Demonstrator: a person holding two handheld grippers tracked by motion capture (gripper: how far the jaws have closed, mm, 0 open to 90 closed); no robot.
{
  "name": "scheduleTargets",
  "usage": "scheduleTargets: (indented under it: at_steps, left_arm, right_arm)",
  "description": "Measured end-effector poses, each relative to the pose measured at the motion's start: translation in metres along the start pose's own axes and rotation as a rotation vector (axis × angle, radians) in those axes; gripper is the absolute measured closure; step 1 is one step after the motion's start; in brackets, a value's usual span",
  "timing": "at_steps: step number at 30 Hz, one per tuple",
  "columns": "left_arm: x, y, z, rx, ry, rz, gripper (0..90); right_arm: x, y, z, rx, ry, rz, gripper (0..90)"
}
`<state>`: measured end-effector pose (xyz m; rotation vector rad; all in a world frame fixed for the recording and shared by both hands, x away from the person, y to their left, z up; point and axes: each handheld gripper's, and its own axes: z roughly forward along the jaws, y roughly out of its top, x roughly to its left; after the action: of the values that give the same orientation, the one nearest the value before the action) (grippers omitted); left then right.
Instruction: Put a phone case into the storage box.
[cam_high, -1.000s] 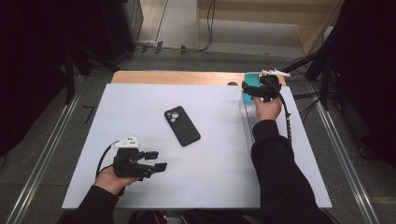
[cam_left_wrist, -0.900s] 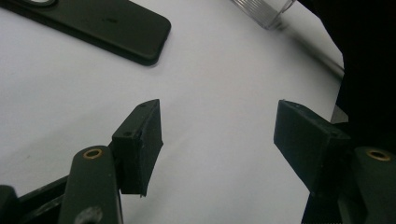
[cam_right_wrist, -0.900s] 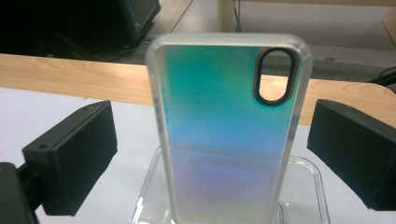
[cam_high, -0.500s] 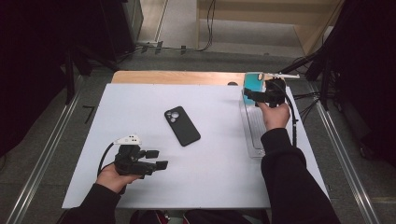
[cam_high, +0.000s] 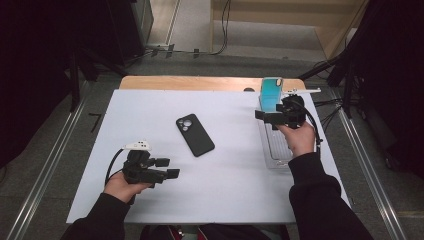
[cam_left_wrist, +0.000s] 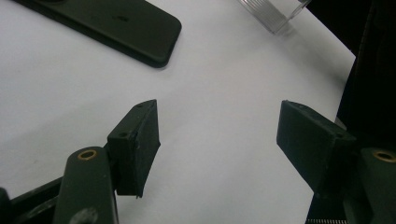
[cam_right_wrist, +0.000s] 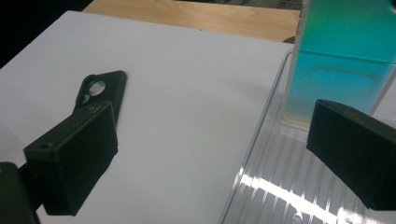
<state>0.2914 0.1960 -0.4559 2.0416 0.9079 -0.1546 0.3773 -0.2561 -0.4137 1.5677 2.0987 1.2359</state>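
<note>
1. Jaws of the right gripper (cam_high: 272, 114) stand spread with nothing between them, just in front of the teal phone case (cam_high: 271, 93).
2. Teal phone case stands upright at the far end of the clear tray (cam_high: 272, 152), at the white mat's (cam_high: 225, 195) two o'clock.
3. Left gripper (cam_high: 167, 168), at seven o'clock, has just been opening; its jaws are spread and empty.
4. Black phone case (cam_high: 195, 135) lies flat near the centre.

No legible text, label, brand, number or sign on anything in view
</note>
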Motion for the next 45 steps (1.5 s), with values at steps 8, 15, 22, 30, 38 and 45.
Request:
scheduleTargets:
  at_steps: [8, 15, 22, 30, 38, 45]
  left_arm:
    - [0.001, 0.003, 0.0, 0.001, -0.006, -0.005, 30.0]
    - [0.002, 0.003, -0.001, 0.002, -0.006, -0.007, 30.0]
    - [0.002, 0.005, -0.001, -0.001, -0.01, -0.008, 30.0]
    - [0.003, 0.005, -0.004, -0.001, -0.008, -0.006, 30.0]
    - [0.003, 0.006, -0.005, -0.002, -0.012, -0.003, 30.0]
    - [0.003, 0.005, -0.007, -0.005, -0.011, -0.008, 28.6]
  right_arm:
    - [0.011, -0.012, -0.007, 0.014, 0.075, -0.032, 6.3]
    - [0.024, -0.025, -0.01, 0.045, 0.124, -0.082, 9.2]
    - [0.04, -0.035, -0.014, 0.053, 0.19, -0.122, 13.2]
    - [0.054, -0.046, -0.014, 0.061, 0.268, -0.16, 13.2]
    - [0.066, -0.061, -0.014, 0.1, 0.304, -0.196, 13.3]
    - [0.074, -0.071, -0.017, 0.114, 0.346, -0.221, 13.3]
